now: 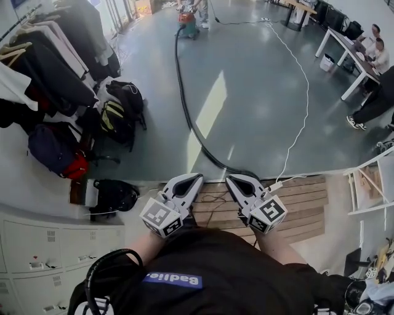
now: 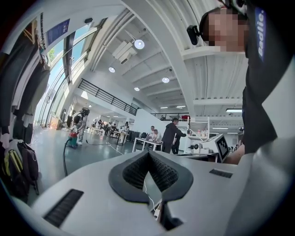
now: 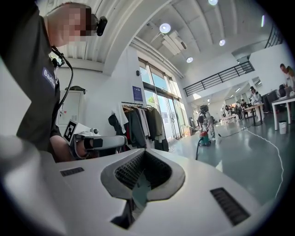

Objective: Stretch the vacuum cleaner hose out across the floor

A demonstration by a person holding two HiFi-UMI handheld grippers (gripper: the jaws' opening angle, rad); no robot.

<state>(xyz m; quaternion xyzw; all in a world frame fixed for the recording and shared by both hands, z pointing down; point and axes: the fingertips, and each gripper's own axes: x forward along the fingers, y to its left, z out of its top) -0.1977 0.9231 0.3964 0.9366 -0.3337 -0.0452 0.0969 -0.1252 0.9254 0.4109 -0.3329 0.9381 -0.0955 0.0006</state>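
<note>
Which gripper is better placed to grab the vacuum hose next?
Probably the right gripper: the hose curves in just ahead of its tip, while the left gripper sits further off. Both are shut, so it must open first.

Ahead of me, the long black flexible vacuum hose [image 1: 183, 101] lies stretched along the grey floor [image 1: 258, 111], curving from the red vacuum cleaner [image 1: 188, 24].

An open-plan office hall: people [image 1: 377, 54] at white desks [image 1: 342, 44], a coat rack [image 1: 37, 18], lockers [image 1: 43, 246].
</note>
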